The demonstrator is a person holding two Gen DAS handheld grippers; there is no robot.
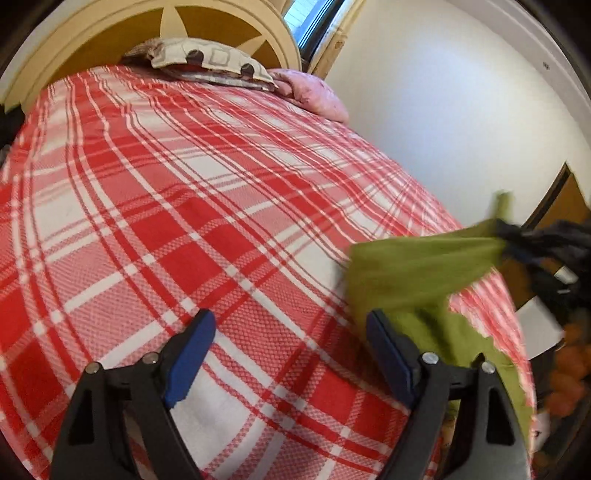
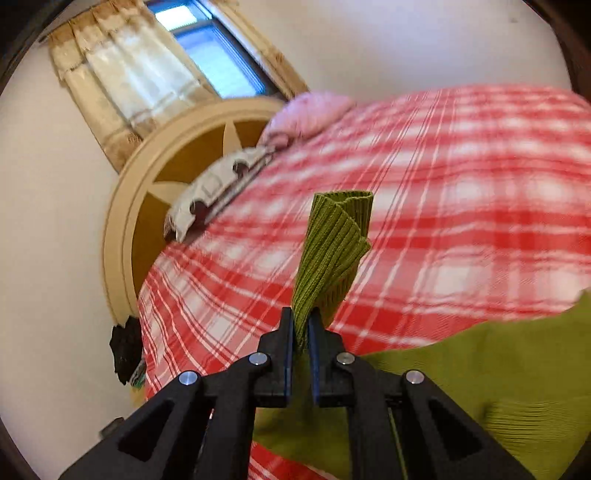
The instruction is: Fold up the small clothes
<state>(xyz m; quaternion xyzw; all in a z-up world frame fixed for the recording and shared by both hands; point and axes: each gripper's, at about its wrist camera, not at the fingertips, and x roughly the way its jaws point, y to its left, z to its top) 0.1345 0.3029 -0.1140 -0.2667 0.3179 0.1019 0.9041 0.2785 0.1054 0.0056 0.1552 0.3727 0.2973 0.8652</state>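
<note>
An olive-green ribbed knit garment lies partly on the red-and-white checked bedspread. My right gripper is shut on a ribbed end of it, which sticks up past the fingertips while the rest hangs below. In the left wrist view the same green garment stretches up to the right, blurred, toward the dark right gripper at the frame's edge. My left gripper stands open above the bedspread, nothing between its blue pads; its right finger is beside the garment's lower part.
Pillows, a patterned one and a pink one, rest against the round cream headboard. A white wall runs along the bed's right side. A curtained window is behind the headboard. Orange items sit off the bed's right edge.
</note>
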